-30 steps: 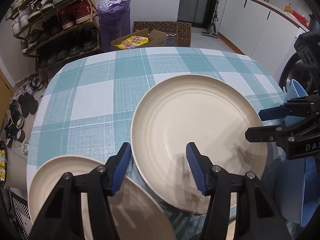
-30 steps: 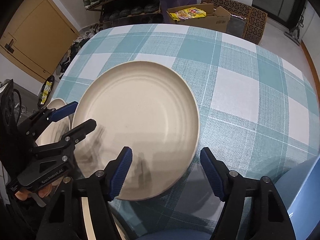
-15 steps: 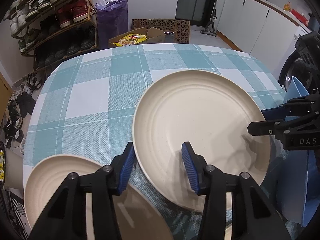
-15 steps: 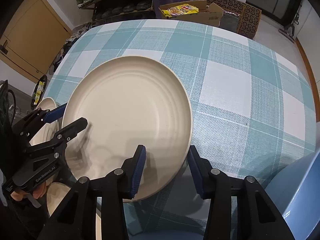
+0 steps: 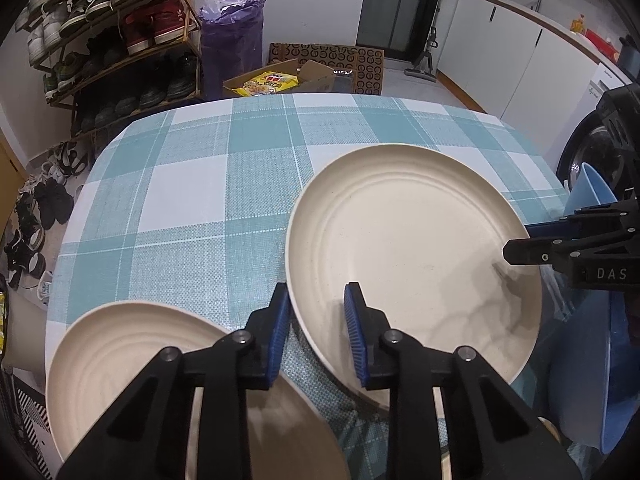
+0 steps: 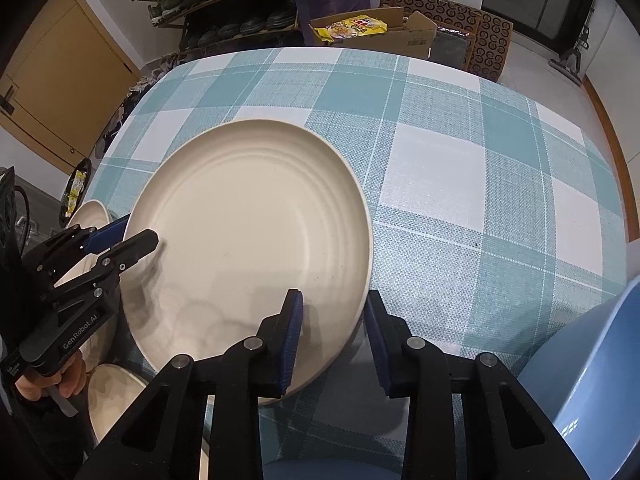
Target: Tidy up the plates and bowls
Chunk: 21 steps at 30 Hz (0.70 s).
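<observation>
While a smaller cream plate lies at the near left corner of the checked tablecloth, the large cream plate is gripped from two sides near the middle of the table. Its left rim is caught between the blue pads of the left gripper, whose jaws have just been closing and now stand narrow, one pad outside the rim and one inside. Its near right rim is clamped the same way by the right gripper, whose jaws have likewise just been closing. Whether the plate is lifted clear of the cloth cannot be told for certain. At the far right, a blue bowl is seen just beside the right gripper.
</observation>
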Motion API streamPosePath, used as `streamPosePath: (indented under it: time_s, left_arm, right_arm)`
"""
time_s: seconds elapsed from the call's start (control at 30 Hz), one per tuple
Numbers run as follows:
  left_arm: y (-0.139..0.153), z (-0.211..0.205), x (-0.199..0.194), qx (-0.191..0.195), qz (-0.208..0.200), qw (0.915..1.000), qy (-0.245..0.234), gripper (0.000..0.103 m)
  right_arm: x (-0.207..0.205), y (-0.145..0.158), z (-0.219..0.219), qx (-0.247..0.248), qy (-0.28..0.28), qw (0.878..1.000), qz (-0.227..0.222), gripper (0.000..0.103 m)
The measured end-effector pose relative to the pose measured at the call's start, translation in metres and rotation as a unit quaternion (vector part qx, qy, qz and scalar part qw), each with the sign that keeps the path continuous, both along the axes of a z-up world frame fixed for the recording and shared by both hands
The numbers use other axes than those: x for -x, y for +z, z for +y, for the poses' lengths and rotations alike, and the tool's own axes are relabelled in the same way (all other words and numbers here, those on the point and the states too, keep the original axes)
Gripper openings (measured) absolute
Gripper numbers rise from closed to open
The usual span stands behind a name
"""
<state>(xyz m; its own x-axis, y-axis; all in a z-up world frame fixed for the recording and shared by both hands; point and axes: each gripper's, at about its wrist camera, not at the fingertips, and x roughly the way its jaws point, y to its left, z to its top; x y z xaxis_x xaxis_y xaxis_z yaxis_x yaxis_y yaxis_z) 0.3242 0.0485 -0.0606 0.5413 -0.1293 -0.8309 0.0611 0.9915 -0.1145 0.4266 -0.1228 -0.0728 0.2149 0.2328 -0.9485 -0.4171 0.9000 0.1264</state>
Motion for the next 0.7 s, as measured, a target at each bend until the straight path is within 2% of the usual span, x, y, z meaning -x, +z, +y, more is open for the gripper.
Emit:
streamPosePath:
  time_s: [0.3,0.7]
  left_arm:
    - [0.012,0.004,0.007,0.004,-0.013,0.9999,0.008,0.026]
    - [0.033,0.009,0.024,0.006,-0.035,0.9992,0.017,0.026]
  right_arm:
    - [0.008,0.014,-0.001,-0.004,0.003,1.000,-0.026,0.026]
    - [0.025,0.038,-0.001,-0.023,0.011,0.999,-0.046,0.025]
